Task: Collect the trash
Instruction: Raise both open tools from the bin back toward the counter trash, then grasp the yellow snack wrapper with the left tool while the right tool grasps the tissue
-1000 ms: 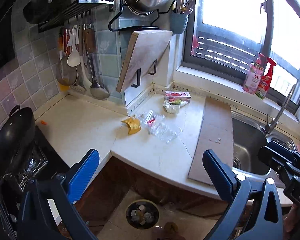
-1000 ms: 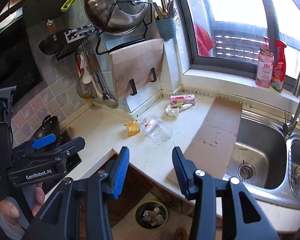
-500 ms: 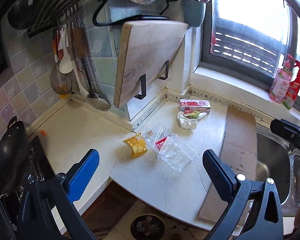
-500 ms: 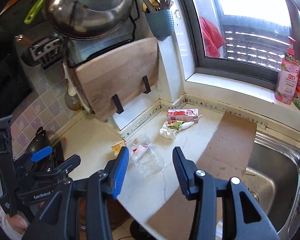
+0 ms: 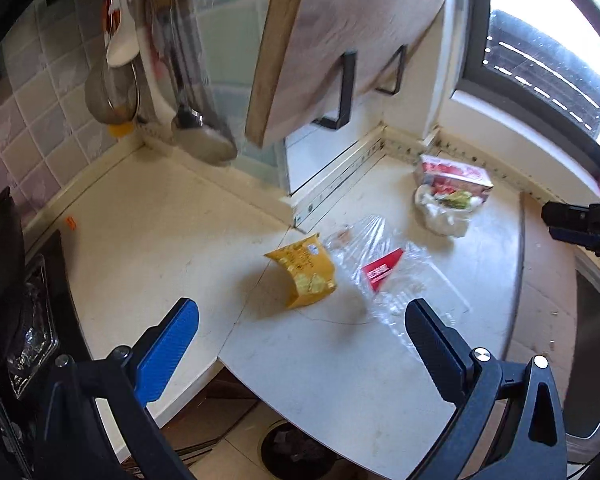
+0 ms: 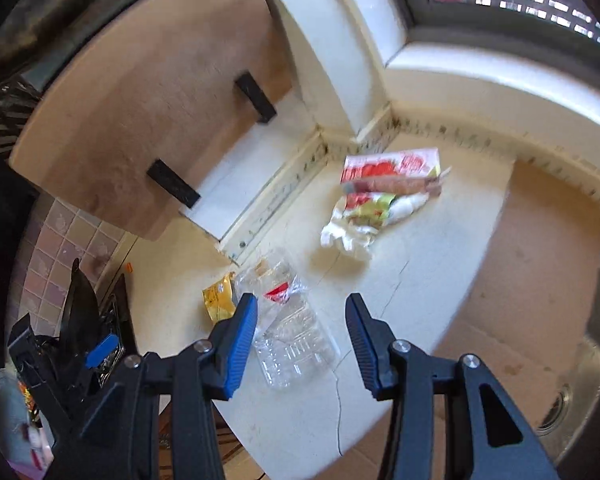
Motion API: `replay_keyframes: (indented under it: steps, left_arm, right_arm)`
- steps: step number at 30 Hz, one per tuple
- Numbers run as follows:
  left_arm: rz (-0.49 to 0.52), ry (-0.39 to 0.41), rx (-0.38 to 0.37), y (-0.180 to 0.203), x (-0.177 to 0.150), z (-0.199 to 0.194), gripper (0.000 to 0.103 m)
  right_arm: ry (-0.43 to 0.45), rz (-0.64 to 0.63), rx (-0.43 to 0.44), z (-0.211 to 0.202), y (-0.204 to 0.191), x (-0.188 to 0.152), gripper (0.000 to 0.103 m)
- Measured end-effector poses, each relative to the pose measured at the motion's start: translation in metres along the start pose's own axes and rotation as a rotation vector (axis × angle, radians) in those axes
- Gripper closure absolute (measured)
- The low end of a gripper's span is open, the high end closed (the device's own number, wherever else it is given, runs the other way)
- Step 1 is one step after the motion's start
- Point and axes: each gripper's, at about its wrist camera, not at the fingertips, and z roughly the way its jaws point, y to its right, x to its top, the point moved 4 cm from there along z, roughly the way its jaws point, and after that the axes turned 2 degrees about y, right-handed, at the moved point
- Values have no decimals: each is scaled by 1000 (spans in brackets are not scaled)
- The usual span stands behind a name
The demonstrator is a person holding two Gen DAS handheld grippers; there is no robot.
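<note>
I've brought both tongs closer; left tongs [image 5: 300, 344] and right tongs [image 6: 300, 340] gape empty. The yellow wrapper [image 5: 304, 272] at twelve o'clock could skid off the tabletop [image 5: 148, 240].

1. The left wrist camera is looking forward and down over the counter [image 5: 148, 240] from its front edge, close in, along the left gripper [image 5: 300, 344].
2. The right wrist camera is looking down more steeply from nearer the sink [image 6: 580, 396], along the right gripper [image 6: 302, 344].
3. Both are sharing the yellow packet [image 5: 304, 272] [image 6: 220, 300], clear tray [image 5: 396, 280] [image 6: 292, 344], carton [image 5: 454, 174] [image 6: 392, 170] and board [image 5: 356, 40] [image 6: 148, 108].
</note>
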Motion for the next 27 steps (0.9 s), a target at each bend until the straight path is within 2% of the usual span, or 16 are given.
replay_keyframes:
  steps: [6, 15, 19, 23, 27]
  left_arm:
    - [-42, -49, 0, -14, -4, 35, 1]
    - [-117, -93, -26, -11, 11, 86, 1]
    - [-177, -118, -51, -12, 20, 110, 9]
    - [-237, -123, -70, -15, 25, 127, 14]
    - [-269, -158, -79, -16, 24, 145, 37]
  right_arm:
    - [-111, -36, 9, 51, -4, -18, 57]
    - [-133, -56, 4, 72, 2, -15, 57]
    - [-153, -47, 0, 82, 9, -19, 57]
    - [-134, -15, -8, 83, 19, -14, 57]
    - [-95, 49, -25, 83, 38, 4, 57]
